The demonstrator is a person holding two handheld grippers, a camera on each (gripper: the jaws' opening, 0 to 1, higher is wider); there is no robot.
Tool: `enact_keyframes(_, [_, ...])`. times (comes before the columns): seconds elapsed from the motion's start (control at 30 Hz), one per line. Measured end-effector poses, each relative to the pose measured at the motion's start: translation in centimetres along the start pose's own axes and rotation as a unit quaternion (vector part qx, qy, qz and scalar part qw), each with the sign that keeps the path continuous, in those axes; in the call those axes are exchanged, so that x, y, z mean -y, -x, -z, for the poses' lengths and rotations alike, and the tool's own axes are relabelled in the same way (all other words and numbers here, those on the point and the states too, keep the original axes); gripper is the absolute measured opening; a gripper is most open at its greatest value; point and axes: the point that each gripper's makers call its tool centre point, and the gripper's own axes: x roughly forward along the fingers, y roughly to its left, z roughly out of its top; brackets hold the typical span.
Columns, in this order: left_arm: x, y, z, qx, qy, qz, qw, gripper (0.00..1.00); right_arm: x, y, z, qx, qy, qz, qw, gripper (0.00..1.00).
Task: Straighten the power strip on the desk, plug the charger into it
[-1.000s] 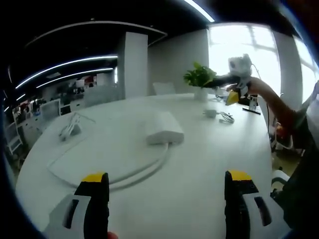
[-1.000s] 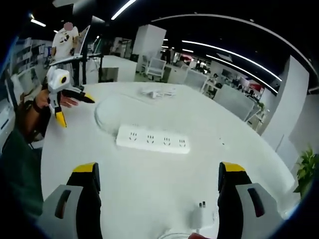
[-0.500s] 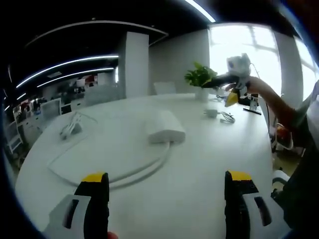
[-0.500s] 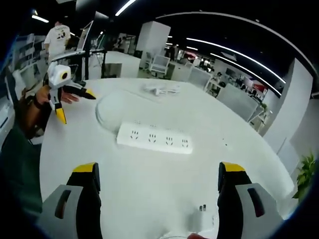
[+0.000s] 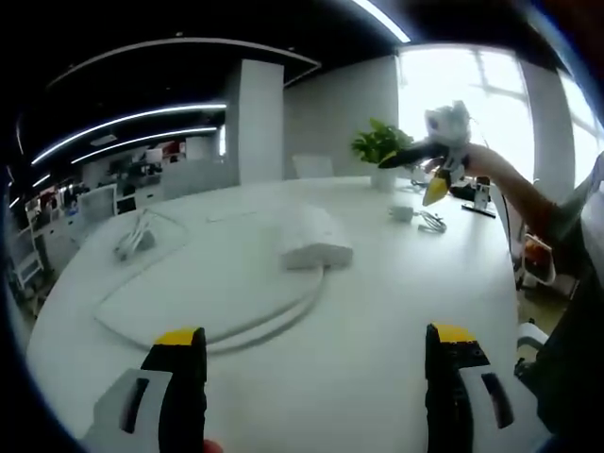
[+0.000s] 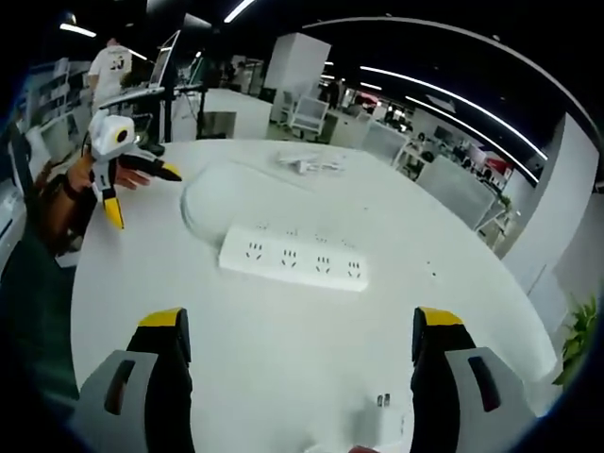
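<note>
Right tool (image 6: 294,354) spread wide, empty, power strip (image 6: 293,259) ahead on desk (image 6: 283,321), well apart.

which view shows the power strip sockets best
The right gripper view: the power strip lies broadside on the desk, socket face up, with all its outlets countable. The left gripper view shows the strip end-on, so only its short end and the cord leaving it can be seen.
</note>
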Motion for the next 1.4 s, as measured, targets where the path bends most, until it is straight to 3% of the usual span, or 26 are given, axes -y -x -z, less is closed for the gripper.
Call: enact_keyframes(1.4, [0.0, -0.5, 0.1, -0.002, 0.005, 0.000, 1.0000, 0.99, 0.4, -2.0, -0.7, -0.032, 0.048, -0.033, 0.9978, 0.99])
